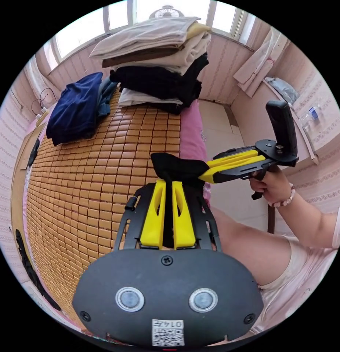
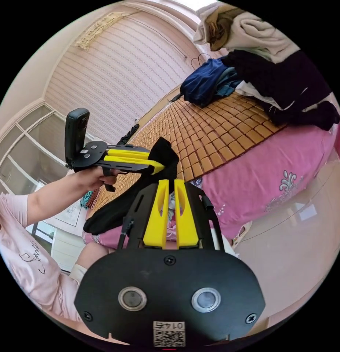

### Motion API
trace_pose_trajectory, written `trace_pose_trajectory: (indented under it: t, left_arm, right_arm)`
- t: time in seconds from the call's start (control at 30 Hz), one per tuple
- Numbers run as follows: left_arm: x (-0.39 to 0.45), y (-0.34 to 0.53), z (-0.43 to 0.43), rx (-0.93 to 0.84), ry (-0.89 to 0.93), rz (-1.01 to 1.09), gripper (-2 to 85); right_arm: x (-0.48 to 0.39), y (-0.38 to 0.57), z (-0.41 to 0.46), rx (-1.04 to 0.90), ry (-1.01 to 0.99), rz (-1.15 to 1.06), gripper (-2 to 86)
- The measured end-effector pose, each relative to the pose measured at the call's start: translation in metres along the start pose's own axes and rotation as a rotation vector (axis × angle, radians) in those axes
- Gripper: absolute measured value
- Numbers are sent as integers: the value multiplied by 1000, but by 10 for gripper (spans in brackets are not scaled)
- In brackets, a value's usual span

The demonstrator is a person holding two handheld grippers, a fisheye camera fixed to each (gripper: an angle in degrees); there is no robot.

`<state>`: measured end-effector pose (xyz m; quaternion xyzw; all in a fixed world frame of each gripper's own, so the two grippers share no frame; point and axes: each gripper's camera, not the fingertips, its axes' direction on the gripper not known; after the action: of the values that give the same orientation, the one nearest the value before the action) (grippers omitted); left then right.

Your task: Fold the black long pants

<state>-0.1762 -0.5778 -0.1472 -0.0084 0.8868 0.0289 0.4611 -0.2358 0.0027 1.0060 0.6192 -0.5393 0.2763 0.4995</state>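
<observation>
Both grippers meet on one bunch of the black long pants [image 1: 177, 168], held in the air just off the bed's near edge, above the person's lap. In the left gripper view, the left gripper [image 1: 169, 183] has its yellow jaws closed on the dark cloth, and the right gripper [image 1: 205, 172] comes in from the side with its jaws pinched on the same bunch, a hand [image 1: 271, 185] wrapped round its grip. In the right gripper view, the right gripper [image 2: 169, 182] clamps the cloth at its jaw tips, while the left gripper [image 2: 161, 168] bites it just beside; the rest of the pants [image 2: 115, 211] hangs down toward the person's legs. Behind lies the bed [image 1: 192, 135], pink-sheeted with a bamboo mat [image 1: 89, 183] over it. At the mat's far edge stands a stack of folded clothes [image 1: 159, 62], and toward the far corner beside it a navy garment [image 1: 76, 108] lies crumpled.
</observation>
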Motion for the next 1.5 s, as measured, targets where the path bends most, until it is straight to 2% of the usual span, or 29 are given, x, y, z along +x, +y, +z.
trace_pose_trajectory:
  t: [0.1,0.2,0.3,0.4,0.47,0.53,0.57,0.63,0.73,1.03,1.2,1.3,1.5]
  left_arm:
    - [4,0,-34,80,23,16,18]
    - [5,26,-87,208,7,21,21]
    - [-9,102,-157,394,14,-78,28]
    - [-18,228,-216,500,-44,-225,44]
    - [-21,315,-233,456,-130,-367,56]
    - [-21,432,-229,308,-305,-593,55]
    - [-21,460,-224,261,-339,-656,55]
    - [-14,555,-202,121,-335,-871,53]
    - [7,626,-181,139,-261,-1016,51]
    - [-11,654,-116,220,-127,-1024,49]
    - [-34,657,-97,198,-105,-993,50]
    - [-42,662,-91,178,-104,-989,59]
    - [-44,688,-111,297,-53,-1034,73]
  right_arm:
    - [-21,2,-33,74,25,-65,18]
    - [-58,0,-61,167,-47,-145,20]
    - [-128,-5,-65,193,-174,-319,24]
    - [-222,-3,-24,76,-316,-531,32]
    - [-279,11,22,-45,-369,-634,41]
    - [-337,47,102,-243,-425,-705,61]
    - [-347,57,122,-316,-423,-719,64]
    - [-369,98,184,-513,-331,-740,72]
    - [-380,135,217,-607,-223,-748,75]
    - [-448,179,286,-586,-29,-882,87]
    - [-454,194,338,-640,28,-802,57]
    - [-461,192,342,-613,-13,-797,14]
    - [-473,189,321,-416,-192,-744,7]
